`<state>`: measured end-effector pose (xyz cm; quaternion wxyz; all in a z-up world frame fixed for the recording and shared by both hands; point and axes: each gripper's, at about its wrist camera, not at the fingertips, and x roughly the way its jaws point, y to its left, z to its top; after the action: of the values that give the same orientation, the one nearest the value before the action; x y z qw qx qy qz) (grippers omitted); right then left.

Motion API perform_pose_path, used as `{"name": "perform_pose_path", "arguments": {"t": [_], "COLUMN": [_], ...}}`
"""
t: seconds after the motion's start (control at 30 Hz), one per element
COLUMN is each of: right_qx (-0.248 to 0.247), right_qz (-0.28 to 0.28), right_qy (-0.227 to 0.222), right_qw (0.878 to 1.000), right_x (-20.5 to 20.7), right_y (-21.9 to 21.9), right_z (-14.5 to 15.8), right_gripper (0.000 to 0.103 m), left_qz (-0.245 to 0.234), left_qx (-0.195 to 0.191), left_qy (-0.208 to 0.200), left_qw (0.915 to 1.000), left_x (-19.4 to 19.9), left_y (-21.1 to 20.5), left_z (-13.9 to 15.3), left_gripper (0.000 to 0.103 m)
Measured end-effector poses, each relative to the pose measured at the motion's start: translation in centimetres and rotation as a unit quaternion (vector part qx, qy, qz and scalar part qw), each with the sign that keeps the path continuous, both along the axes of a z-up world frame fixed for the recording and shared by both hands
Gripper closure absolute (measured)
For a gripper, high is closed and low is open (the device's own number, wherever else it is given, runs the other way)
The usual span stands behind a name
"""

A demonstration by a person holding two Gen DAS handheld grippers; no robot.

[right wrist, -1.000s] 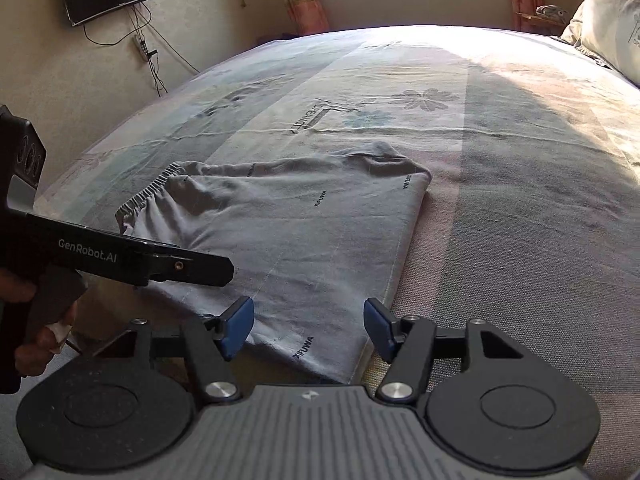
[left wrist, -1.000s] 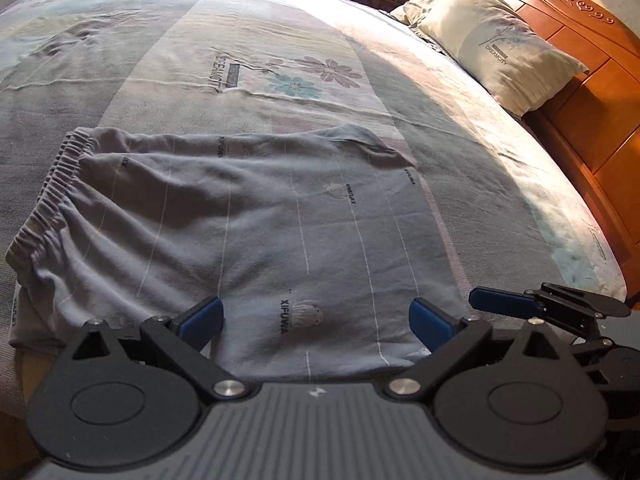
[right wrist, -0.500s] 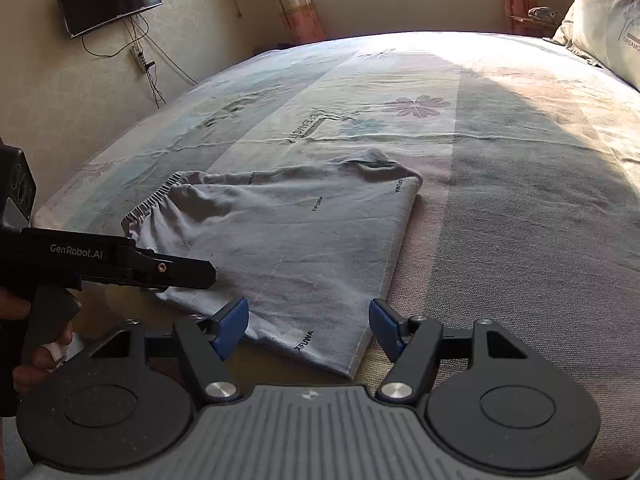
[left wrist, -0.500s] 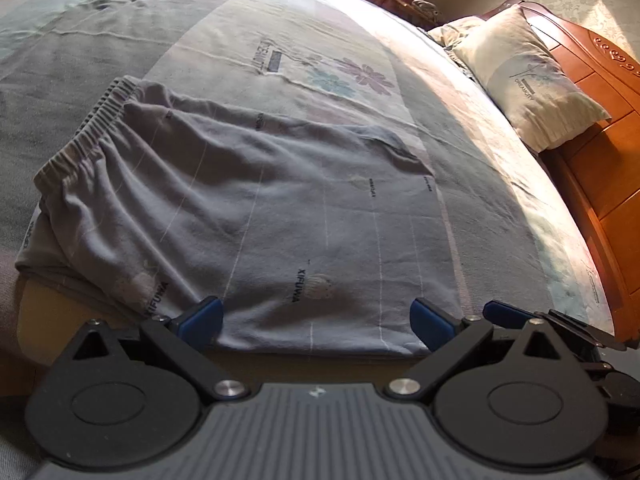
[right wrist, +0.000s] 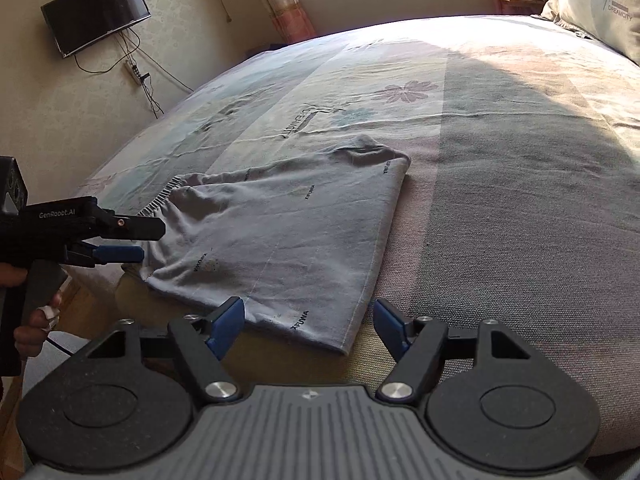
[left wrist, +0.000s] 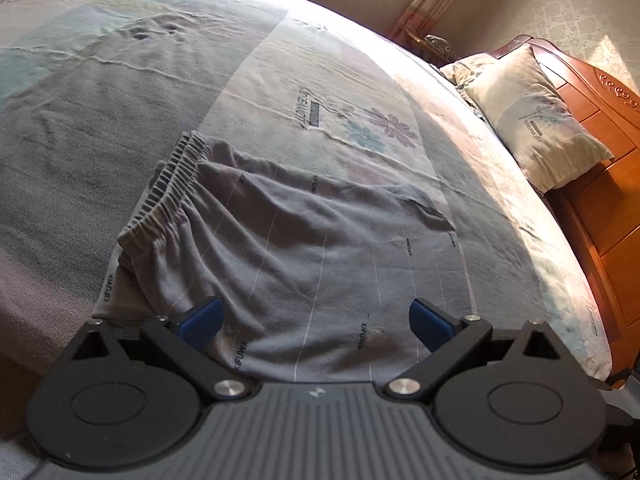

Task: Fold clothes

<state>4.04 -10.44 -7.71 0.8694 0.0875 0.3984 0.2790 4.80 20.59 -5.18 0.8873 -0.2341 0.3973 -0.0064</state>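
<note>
A grey garment (left wrist: 320, 248) with an elastic waistband (left wrist: 168, 196) lies flat on the bed, printed with small "XIFUWA" marks. In the left wrist view my left gripper (left wrist: 316, 320) is open over the garment's near edge, with cloth below the gap and neither pad pressing it. The right wrist view shows the same garment (right wrist: 288, 232) and its near corner just ahead of my right gripper (right wrist: 308, 322). Its jaws are opening and nothing is pinched between them. There my left gripper (right wrist: 140, 242) hovers by the waistband end, held by a hand (right wrist: 32, 328).
The bed's patterned sheet (left wrist: 120, 80) spreads wide around the garment. A pillow (left wrist: 536, 120) leans on the wooden headboard (left wrist: 600, 200) at the right. A television (right wrist: 96, 14) hangs on the left wall, and the bed's near edge (right wrist: 168, 308) lies under both grippers.
My left gripper has slid left along the garment's near edge toward the waistband and rolled a little. The right gripper's jaws have spread slightly wider and it has stayed in place.
</note>
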Motion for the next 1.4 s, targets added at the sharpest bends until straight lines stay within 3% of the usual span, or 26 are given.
{"name": "perform_pose_path", "arguments": {"t": [0.17,0.37,0.5,0.67,0.9,1.2,1.4], "right_qx": [0.036,0.042,0.033,0.044,0.056,0.063,0.073], "right_qz": [-0.027,-0.036,-0.034,-0.037,-0.042,-0.027,-0.038], "right_qy": [0.036,0.051,0.054,0.071,0.071,0.061,0.075], "right_qw": [0.998,0.997,0.997,0.996,0.995,0.996,0.994], "right_x": [1.1,2.3,2.9,4.0,5.3,6.1,5.7], "right_y": [-1.2,-1.3,-0.9,-0.6,-0.4,-0.1,-0.6], "right_z": [-0.8,-1.1,-1.2,-1.3,-0.2,0.4,-0.4], "right_gripper": [0.027,0.026,0.026,0.025,0.023,0.023,0.023], "left_qz": [0.043,0.041,0.011,-0.035,-0.069,-0.061,-0.065], "left_qx": [-0.007,-0.046,-0.122,-0.182,-0.221,-0.304,-0.294], "left_qy": [-0.006,0.036,0.043,0.047,0.047,0.059,0.059], "left_qw": [0.9991,0.9974,0.9915,0.9816,0.9718,0.9488,0.9517], "left_x": [1.4,2.9,3.6,6.2,10.5,6.2,10.0], "left_y": [5.4,9.4,10.7,11.6,12.2,13.3,13.0], "left_z": [0.8,-2.1,-4.0,-5.2,-6.0,-6.9,-6.8], "left_gripper": [0.004,0.004,0.004,0.002,0.001,0.001,0.001]}}
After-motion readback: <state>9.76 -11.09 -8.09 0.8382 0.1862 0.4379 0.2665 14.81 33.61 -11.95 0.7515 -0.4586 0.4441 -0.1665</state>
